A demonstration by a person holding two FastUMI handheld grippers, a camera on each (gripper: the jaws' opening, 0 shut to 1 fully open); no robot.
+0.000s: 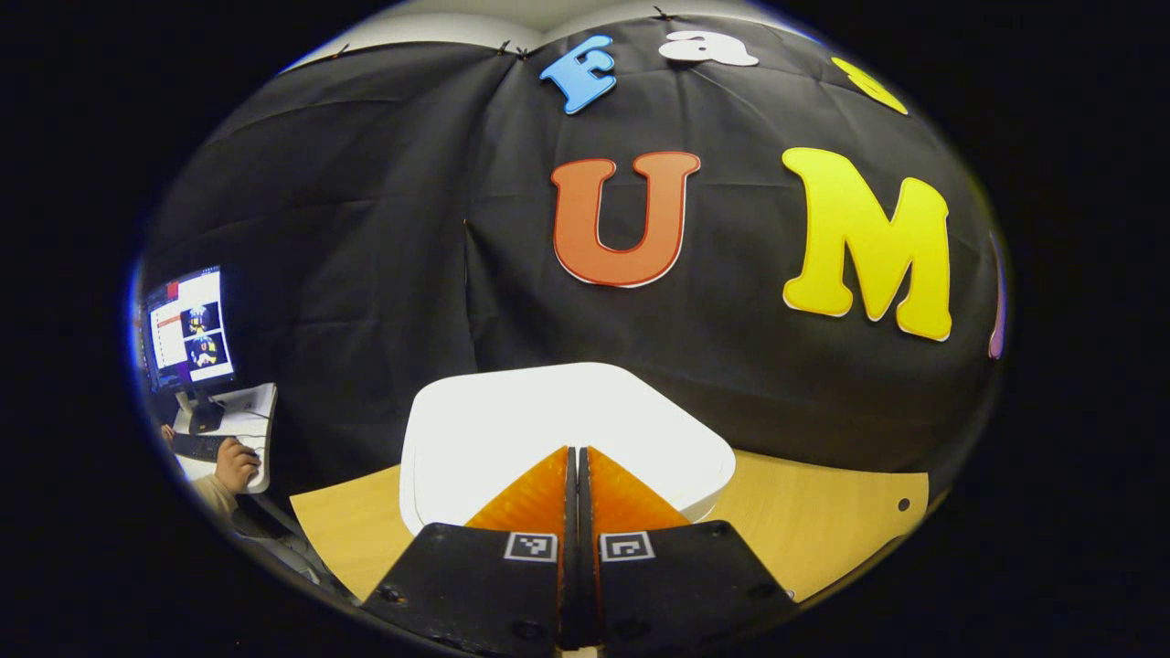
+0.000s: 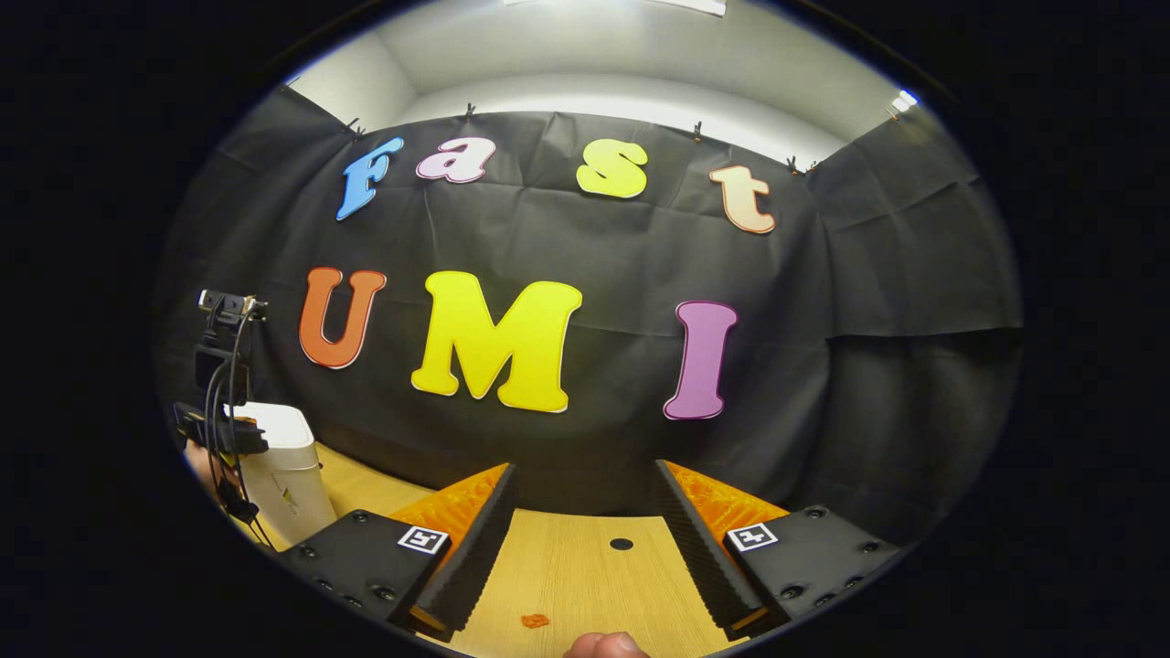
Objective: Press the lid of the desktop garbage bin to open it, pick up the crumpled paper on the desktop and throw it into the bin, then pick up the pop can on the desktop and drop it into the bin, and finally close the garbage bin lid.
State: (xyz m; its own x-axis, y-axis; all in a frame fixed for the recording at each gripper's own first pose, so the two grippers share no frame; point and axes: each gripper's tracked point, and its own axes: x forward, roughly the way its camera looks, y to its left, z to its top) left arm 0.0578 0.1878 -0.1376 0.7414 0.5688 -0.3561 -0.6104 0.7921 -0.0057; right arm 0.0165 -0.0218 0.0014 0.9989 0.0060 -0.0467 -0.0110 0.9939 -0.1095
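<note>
The white desktop bin [image 1: 512, 429] stands right in front of my left gripper [image 1: 578, 451], its flat lid down. The left gripper's fingers are shut together with nothing between them, and their tips hang over the near half of the lid; I cannot tell whether they touch it. In the right gripper view the same bin [image 2: 288, 471] stands at the far left on the wooden table [image 2: 567, 576], with the left gripper [image 2: 222, 431] and its cables in front of it. My right gripper [image 2: 585, 471] is open over bare table, holding nothing.
The black cloth wall rises just behind the table. The tabletop has a small round hole [image 2: 622, 544] and a tiny orange scrap [image 2: 535, 621] on it. Off the table to the left stand a monitor [image 1: 189, 329] and a desk where a person's hand [image 1: 236, 464] rests.
</note>
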